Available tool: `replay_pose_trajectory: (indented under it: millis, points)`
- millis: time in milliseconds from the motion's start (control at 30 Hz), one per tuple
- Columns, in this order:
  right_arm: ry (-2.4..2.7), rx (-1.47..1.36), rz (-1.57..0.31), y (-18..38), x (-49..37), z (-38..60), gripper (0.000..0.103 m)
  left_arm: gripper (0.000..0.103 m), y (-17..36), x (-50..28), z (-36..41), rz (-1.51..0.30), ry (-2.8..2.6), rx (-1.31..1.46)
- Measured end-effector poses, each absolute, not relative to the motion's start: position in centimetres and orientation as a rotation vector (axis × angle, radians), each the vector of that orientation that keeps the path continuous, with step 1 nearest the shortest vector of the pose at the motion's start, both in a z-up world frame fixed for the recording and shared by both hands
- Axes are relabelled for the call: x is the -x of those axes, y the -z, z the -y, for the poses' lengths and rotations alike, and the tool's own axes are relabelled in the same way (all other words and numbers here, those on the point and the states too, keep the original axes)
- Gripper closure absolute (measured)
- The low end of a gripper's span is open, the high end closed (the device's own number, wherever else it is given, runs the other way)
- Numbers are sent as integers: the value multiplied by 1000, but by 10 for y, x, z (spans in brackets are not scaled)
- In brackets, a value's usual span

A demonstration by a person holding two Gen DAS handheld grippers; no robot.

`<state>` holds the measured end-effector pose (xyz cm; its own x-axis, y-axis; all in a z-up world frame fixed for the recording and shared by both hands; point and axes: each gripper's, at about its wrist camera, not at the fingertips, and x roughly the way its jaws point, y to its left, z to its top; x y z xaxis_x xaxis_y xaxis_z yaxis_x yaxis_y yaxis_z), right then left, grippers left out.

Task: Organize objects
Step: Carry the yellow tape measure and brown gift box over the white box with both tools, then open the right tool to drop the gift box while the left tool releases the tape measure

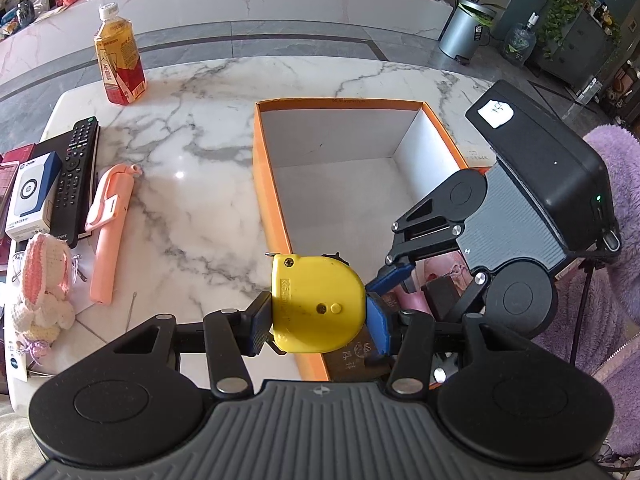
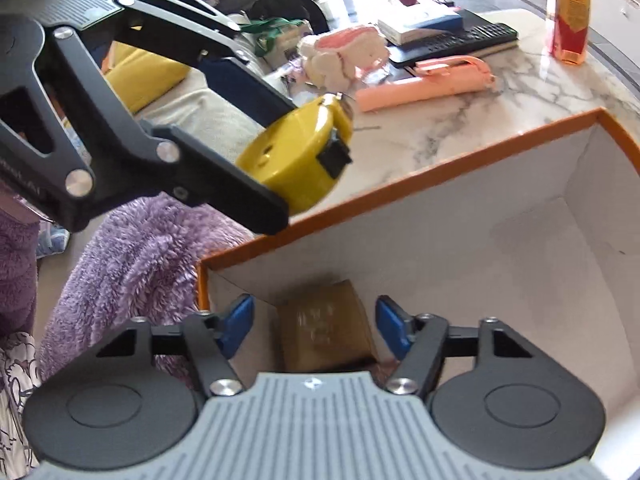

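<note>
A yellow tape measure (image 1: 316, 304) is clamped between the pads of my left gripper (image 1: 318, 320), which is shut on it just over the near left rim of the orange box (image 1: 264, 200). The right wrist view shows the same tape measure (image 2: 288, 156) in the left gripper (image 2: 296, 160), above the box rim (image 2: 400, 188). My right gripper (image 2: 316, 326) hangs inside the box's near corner, jaws apart. Below and between its blue pads (image 2: 240, 324) lies a brown packet (image 2: 324, 328), untouched by them. In the left wrist view the right gripper (image 1: 400, 280) is at the right.
On the marble table left of the box lie a pink selfie stick (image 1: 106, 232), a black remote (image 1: 76, 176), a white-and-blue carton (image 1: 32, 196) and a crocheted bunny (image 1: 44, 280). A tea bottle (image 1: 120, 60) stands at the far left. Purple fluffy fabric (image 1: 616, 200) borders the right.
</note>
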<state>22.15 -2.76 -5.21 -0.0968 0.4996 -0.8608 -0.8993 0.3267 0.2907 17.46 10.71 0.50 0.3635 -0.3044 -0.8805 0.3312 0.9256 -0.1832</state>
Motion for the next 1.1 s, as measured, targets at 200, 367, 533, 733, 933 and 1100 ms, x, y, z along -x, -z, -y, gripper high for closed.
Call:
replay_pose_trajectory:
  millis: [200,367,533,733,933,1100]
  points:
    - [-1208,523,-1172,65,-226,20,55,46,-7,-174,-98,-1115,445,-22]
    - [-1234,523,-1223,83,-228,13,66,46,-7,-176,-91,-1114,480,-19]
    - [-1278,487,-1242,89,-226,13,74,46,-3,-180,-86,-1127,505,-44]
    - [-1225,440,-1178,69,-230,34,72,46,4,-179,-76,-1153,550,-95]
    - [-1136,474,-1066,40,-226,68,72,45,21,-178,-53,-1196,613,-221]
    - [-1090,487,-1049,33,-224,86,72,45,35,-173,-32,-1229,658,-432]
